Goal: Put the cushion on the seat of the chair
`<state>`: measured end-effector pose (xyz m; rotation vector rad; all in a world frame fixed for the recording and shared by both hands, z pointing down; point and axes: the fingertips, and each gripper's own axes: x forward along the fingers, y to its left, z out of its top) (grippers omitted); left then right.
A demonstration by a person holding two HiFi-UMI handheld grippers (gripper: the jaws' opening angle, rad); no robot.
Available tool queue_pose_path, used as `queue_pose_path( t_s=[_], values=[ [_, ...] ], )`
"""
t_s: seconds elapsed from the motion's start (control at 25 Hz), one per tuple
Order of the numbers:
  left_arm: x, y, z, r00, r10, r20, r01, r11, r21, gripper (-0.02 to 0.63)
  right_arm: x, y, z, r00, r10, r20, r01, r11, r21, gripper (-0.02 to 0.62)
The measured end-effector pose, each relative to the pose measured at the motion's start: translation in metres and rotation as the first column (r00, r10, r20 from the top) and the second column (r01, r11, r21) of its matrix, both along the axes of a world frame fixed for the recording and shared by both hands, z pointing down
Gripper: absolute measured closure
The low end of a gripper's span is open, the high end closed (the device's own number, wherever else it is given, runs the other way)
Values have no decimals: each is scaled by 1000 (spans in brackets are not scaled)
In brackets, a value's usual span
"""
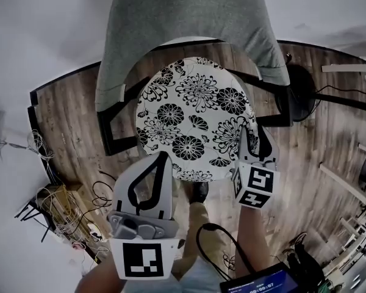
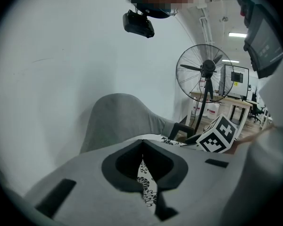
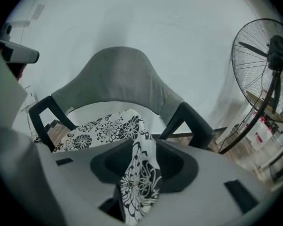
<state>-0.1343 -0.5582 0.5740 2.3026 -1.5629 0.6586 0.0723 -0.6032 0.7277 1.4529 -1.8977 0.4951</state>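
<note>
A round white cushion (image 1: 195,118) with black flowers lies over the seat of the grey chair (image 1: 183,17) with black arms. My left gripper (image 1: 163,159) is at the cushion's near left edge. In the left gripper view its jaws stand close together, shut on a thin slice of the cushion (image 2: 147,192), with the chair (image 2: 118,117) behind. My right gripper (image 1: 255,136) is at the cushion's near right edge. Its jaws stand apart, and a fold of the cushion (image 3: 141,173) hangs loosely between them; the rest spreads toward the chair (image 3: 118,79).
A standing fan (image 2: 207,69) is right of the chair, its base (image 1: 302,93) on the wooden floor. Loose cables (image 1: 61,206) lie at the left by the white wall. Table frames (image 1: 354,163) stand at the right. A shoe (image 1: 199,192) is just below the cushion.
</note>
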Motion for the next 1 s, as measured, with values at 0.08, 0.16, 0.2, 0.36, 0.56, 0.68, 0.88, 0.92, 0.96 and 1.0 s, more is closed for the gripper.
queue_pose_path(
  t_s=[0.08,0.16,0.2,0.36,0.56,0.68,0.88,0.92,0.96,1.0],
  values=[
    [-3,3,4,1000,-1,0,1,1000,-8,597,2,2,3,1000,13,-9,-13,1000,-1,428],
    [-7,7,6,1000,-1,-1,1,1000,-9,597,1,6,4,1000,21,-15,-21,1000,2,428],
    [-9,9,6,1000,-1,-2,1,1000,-8,597,-1,8,4,1000,24,-16,-24,1000,4,428],
    [-9,8,2,1000,-8,-10,8,1000,0,597,-2,11,-1,999,32,-10,-32,999,7,431],
    [-6,7,-6,1000,-13,-10,13,1000,20,597,-9,13,-14,1000,11,5,-12,1000,24,433],
    [-2,11,-19,1000,-21,-14,22,999,37,597,-14,18,-31,1000,-11,20,11,999,41,434],
    [6,20,-60,999,-44,-20,46,994,102,597,-32,35,-82,995,-74,70,68,994,91,443],
    [7,23,-70,999,-49,-19,51,992,116,597,-37,38,-96,993,-88,83,79,991,109,446],
    [8,26,-80,998,-56,-17,57,990,131,597,-41,41,-112,990,-105,98,92,987,130,451],
    [8,30,-90,998,-65,-17,67,987,144,597,-46,44,-130,986,-123,113,105,982,155,457]
  ],
)
